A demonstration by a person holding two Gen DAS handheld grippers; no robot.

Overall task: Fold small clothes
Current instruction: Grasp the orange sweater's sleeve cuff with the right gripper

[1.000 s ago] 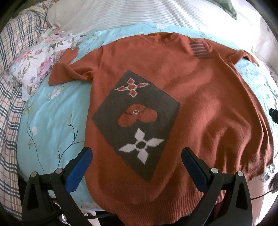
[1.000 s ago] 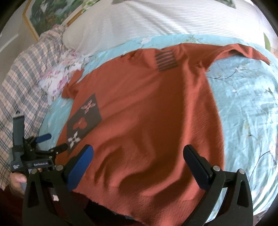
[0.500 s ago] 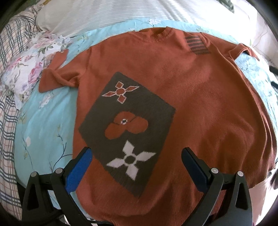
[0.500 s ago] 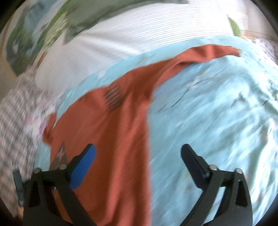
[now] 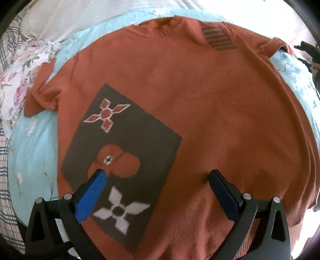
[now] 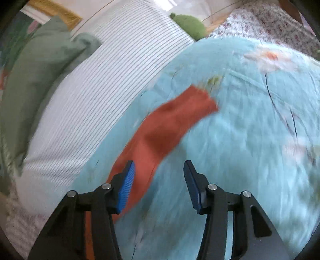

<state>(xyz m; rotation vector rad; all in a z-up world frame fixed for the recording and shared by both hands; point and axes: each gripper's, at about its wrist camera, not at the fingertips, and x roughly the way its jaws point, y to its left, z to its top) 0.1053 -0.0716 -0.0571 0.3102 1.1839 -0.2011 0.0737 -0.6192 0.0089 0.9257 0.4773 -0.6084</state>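
**Operator:** I have the left gripper (image 5: pixel 158 176) over the lower front of the sweater (image 5: pixel 200 96), its fingers spread wide with nothing between them. The blue pad (image 5: pixel 91 198) sits over the dark patch (image 5: pixel 128 144), just below the orange flower shape.

**Colleague:** Where is the sweater lying?

**Operator:** Flat on the blue quilt (image 5: pixel 34 160), front up, collar pointing away from me toward the striped pillow (image 5: pixel 90 14). The left sleeve (image 5: pixel 40 94) is bunched beside the body, its end against a floral cloth (image 5: pixel 16 80). There is a striped mark (image 5: pixel 218 38) near the far shoulder.

**Colleague:** And the right side?

**Operator:** I see the right gripper (image 6: pixel 159 170) above the quilt (image 6: pixel 250 150), fingers apart but closer together than the left pair, gripping nothing. The other sleeve (image 6: pixel 170 124) runs straight out across the quilt, from under the left finger (image 6: pixel 126 186) diagonally up to its cuff. That view is blurred, so I cannot tell whether the finger touches the cloth.

**Colleague:** Anything else nearby?

**Operator:** The striped pillow (image 6: pixel 100 90) lies along the quilt's far edge, with a green pillow (image 6: pixel 40 66) behind it and a small green thing (image 6: pixel 188 26) at its end. In the left view a plaid cover (image 5: pixel 6 210) shows at the left edge.
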